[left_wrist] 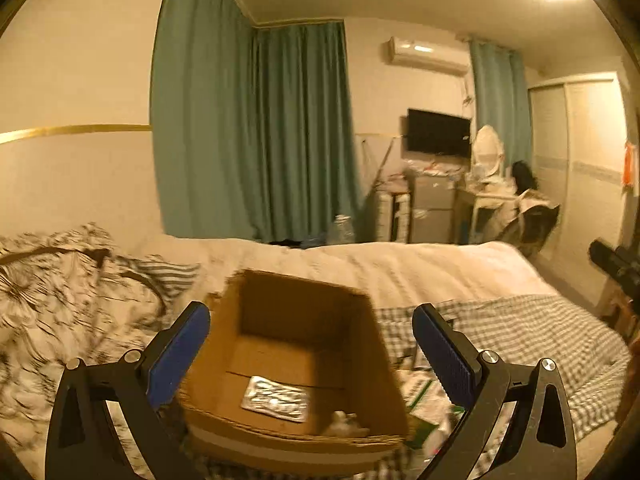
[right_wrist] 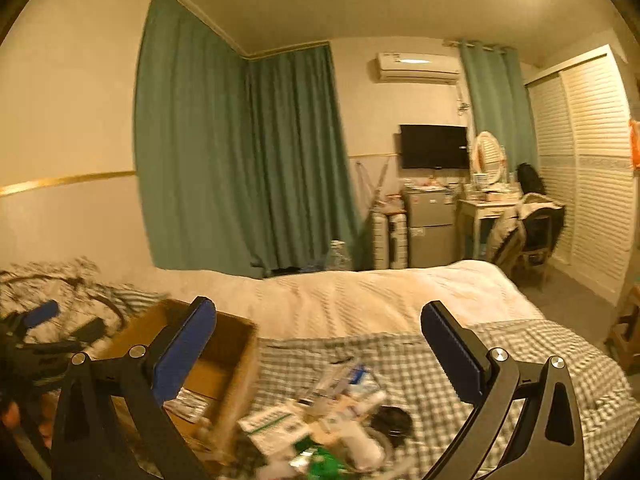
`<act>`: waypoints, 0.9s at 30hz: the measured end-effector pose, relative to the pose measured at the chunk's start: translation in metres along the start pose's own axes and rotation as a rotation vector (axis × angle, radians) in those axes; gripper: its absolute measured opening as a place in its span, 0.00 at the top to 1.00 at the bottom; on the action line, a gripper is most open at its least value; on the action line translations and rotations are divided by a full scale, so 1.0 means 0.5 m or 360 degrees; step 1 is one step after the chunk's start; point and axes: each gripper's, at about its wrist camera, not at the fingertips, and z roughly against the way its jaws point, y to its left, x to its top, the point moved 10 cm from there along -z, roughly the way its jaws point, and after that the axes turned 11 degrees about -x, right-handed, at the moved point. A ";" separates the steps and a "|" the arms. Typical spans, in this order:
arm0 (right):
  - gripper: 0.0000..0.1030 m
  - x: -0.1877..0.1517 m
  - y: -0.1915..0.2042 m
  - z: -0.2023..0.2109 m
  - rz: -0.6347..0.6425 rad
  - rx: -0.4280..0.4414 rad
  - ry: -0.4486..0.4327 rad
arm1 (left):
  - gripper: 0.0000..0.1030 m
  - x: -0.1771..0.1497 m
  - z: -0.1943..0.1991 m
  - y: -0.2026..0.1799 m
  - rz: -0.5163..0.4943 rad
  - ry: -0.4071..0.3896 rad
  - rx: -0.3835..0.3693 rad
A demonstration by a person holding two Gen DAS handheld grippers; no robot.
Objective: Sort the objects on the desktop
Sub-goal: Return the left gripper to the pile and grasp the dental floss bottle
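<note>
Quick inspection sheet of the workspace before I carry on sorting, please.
Surface: bed with checked blanket.
Job's things: open cardboard box holding a blister pack; pile of packets beside it on the blanket.
Clutter: patterned pillows.
Grippers: left gripper open, astride the box; right gripper open, empty, above the pile.
Cables: nothing seen.
Surroundings: green curtains, TV, fridge, dresser.

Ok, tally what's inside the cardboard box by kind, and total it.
Silver blister pack: 1
Small pale item, too blurred to identify: 1
Total inside the cardboard box: 2 visible
</note>
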 end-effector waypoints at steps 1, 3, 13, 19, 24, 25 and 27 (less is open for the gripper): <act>0.00 -0.007 -0.008 -0.003 0.0002 0.0002 0.0018 | 0.00 -0.004 -0.002 -0.008 0.0001 -0.0004 -0.0007; 0.00 -0.027 -0.026 -0.013 -0.0005 0.0010 0.0072 | 0.00 -0.014 -0.008 -0.025 -0.0030 0.0012 -0.0029; 0.00 -0.135 -0.097 -0.094 -0.0040 -0.0064 0.0322 | 0.00 -0.099 -0.064 -0.089 -0.0077 0.0197 -0.0141; 0.00 -0.194 -0.097 -0.136 0.0031 -0.0087 0.0475 | 0.00 -0.171 -0.088 -0.162 -0.0110 0.0391 -0.0384; 0.00 -0.247 -0.089 -0.167 0.0047 -0.0020 0.0617 | 0.00 -0.234 -0.105 -0.194 -0.0120 0.0478 -0.0399; 0.00 -0.259 -0.088 -0.174 0.0040 -0.0004 0.0645 | 0.00 -0.251 -0.110 -0.205 -0.0122 0.0514 -0.0416; 0.00 -0.280 -0.083 -0.185 0.0027 0.0026 0.0698 | 0.00 -0.274 -0.114 -0.220 -0.0136 0.0551 -0.0432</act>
